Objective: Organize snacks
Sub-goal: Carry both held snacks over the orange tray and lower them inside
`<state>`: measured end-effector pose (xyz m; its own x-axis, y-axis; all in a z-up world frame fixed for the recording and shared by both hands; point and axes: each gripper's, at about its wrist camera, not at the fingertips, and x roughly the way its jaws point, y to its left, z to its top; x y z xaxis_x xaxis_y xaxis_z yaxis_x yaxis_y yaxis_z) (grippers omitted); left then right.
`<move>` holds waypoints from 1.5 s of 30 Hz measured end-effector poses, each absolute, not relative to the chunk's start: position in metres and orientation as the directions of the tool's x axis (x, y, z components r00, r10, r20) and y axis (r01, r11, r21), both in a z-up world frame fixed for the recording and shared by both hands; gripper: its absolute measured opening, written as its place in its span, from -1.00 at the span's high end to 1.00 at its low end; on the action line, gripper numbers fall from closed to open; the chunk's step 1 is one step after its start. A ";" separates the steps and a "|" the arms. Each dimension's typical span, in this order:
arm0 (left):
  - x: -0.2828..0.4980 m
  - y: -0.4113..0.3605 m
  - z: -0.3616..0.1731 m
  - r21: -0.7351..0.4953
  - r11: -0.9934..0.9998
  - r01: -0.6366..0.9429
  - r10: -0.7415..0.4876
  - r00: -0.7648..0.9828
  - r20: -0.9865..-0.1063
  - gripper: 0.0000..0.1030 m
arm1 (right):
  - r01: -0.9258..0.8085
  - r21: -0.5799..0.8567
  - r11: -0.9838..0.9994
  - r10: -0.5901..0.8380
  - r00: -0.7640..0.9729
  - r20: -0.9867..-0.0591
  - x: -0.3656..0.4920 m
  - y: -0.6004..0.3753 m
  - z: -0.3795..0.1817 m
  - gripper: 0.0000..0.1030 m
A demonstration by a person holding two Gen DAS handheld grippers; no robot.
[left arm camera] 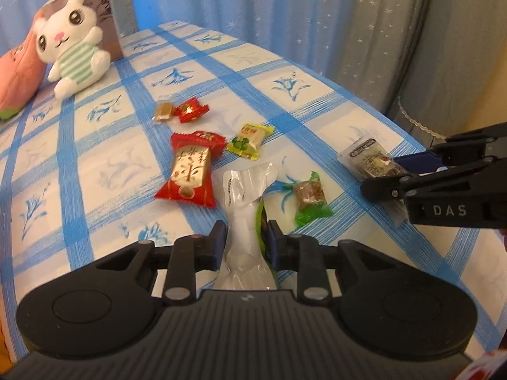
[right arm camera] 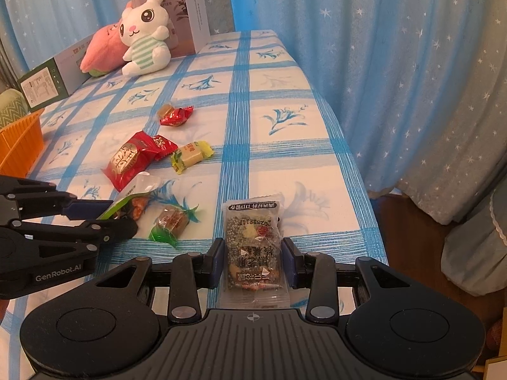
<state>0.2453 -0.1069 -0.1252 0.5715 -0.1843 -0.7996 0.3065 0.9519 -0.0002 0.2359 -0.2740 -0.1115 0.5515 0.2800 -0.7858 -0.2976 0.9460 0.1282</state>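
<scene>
Red wrappers: two (right arm camera: 134,158) (right arm camera: 176,116), on tablecloth (right arm camera: 269,171).
Green-wrapped candy: one (right arm camera: 171,221).
Left gripper (left arm camera: 246,240): closed on white pouch (left arm camera: 244,209).
Right gripper (right arm camera: 252,261): nearly touching speckled clear packet (right arm camera: 253,247); grip unclear.

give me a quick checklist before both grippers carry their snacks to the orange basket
1. Left gripper shut on the clear packet: ok, the pads pinch its waist.
2. Right gripper gripping the seed-bar packet: cannot tell; the packet sits between the pads, but contact is unclear.
3. Seed-bar packet lifted off the tablecloth: cannot tell.
4. Green-wrapped candy apart from both grippers: ok.
5. Orange basket reachable: cannot tell, only its corner shows at the left edge.
6. Loose snacks left to sort: not ok, the big red packet and yellow candy remain.
</scene>
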 end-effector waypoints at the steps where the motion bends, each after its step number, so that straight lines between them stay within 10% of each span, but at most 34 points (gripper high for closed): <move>1: 0.244 -0.104 -0.124 -0.009 0.954 0.299 -0.186 0.569 -0.801 0.53 | -0.289 0.135 0.948 0.280 0.549 -0.788 0.236 -0.275 -0.111 0.26; 45: 0.077 0.099 -0.002 -0.150 0.987 -0.062 -0.067 0.688 -0.723 0.54 | -0.505 0.246 0.827 0.511 0.494 -0.703 0.114 -0.088 0.001 0.26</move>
